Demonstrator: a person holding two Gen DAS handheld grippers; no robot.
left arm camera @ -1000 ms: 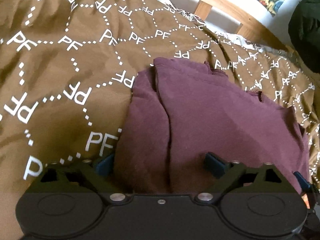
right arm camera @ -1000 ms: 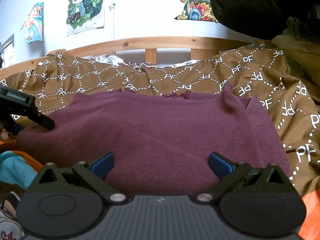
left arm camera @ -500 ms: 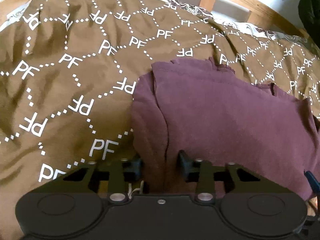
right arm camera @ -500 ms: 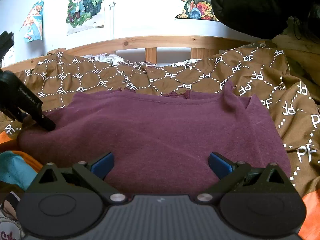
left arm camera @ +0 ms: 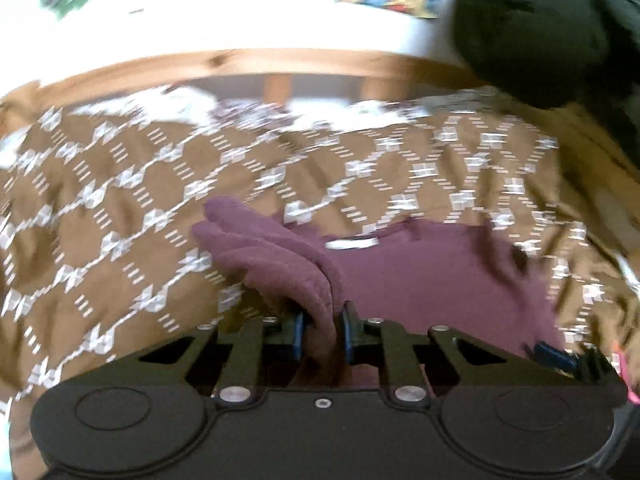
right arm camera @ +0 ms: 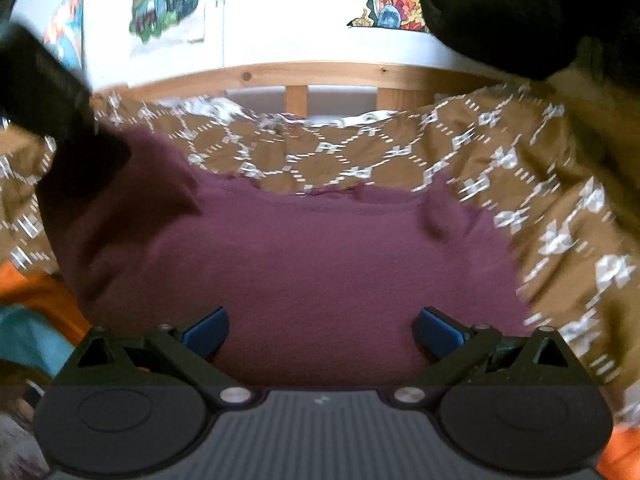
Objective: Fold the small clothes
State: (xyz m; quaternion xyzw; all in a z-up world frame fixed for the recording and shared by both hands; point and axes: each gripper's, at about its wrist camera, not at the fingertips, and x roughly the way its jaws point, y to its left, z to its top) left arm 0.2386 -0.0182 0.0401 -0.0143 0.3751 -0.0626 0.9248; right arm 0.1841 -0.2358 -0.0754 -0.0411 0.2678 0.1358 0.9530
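Observation:
A maroon garment (right arm camera: 304, 256) lies spread on a brown patterned bedspread (right arm camera: 400, 148). My left gripper (left arm camera: 322, 330) is shut on the garment's left edge (left arm camera: 280, 268) and holds that bunched fold lifted off the bed. From the right wrist view the left gripper (right arm camera: 60, 120) shows as a dark blurred shape at the garment's raised left corner. My right gripper (right arm camera: 322, 330) is open, its blue pads (right arm camera: 208, 328) spread over the garment's near edge, holding nothing. A white label (left arm camera: 352, 243) shows near the neckline.
A wooden bed rail (right arm camera: 320, 74) runs behind the bedspread, with posters on the white wall. A dark black mass (right arm camera: 520, 12) hangs at the upper right. Orange cloth (right arm camera: 40, 296) and teal cloth (right arm camera: 24, 340) lie at the left. Both views are motion-blurred.
My left gripper closed on the garment's left edge and has lifted it up and inward, raising the fold. The right gripper stayed open over the near edge.

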